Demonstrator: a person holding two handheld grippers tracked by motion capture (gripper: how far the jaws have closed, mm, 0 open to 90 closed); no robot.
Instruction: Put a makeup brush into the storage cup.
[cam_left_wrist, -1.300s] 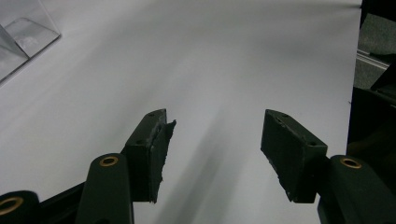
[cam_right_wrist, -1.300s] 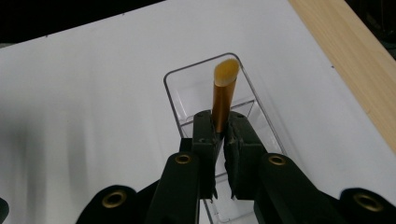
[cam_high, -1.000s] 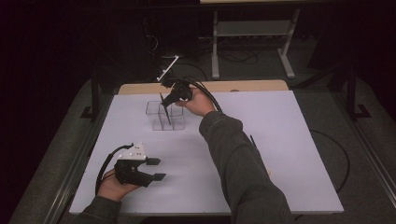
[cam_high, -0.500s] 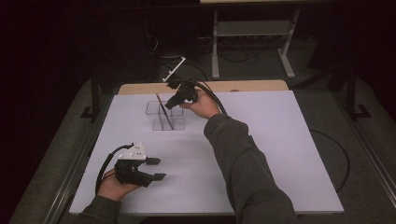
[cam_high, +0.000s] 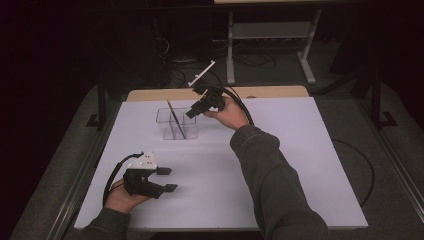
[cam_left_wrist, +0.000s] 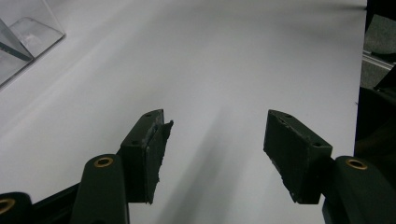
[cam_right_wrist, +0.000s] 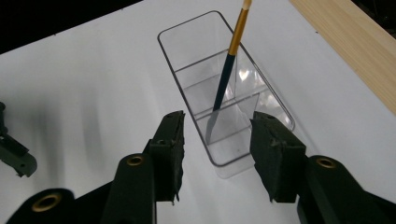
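Paintbrush already standing tilted inside the clear divided holder near the table's far edge, right gripper hovering just above it with jaws spread and empty, left gripper resting released near the front; apparently little left beyond pulling away.

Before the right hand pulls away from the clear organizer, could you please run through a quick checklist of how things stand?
1. Paintbrush in the clear organizer, leaning in a compartment: ok.
2. Right gripper open, holding nothing: ok.
3. Right gripper's jaws apart from the brush: ok.
4. Organizer flat on the white table sheet: ok.
5. Left gripper open, resting near the table's front, away from the organizer: ok.
6. Brush stable enough to stay leaning: cannot tell.
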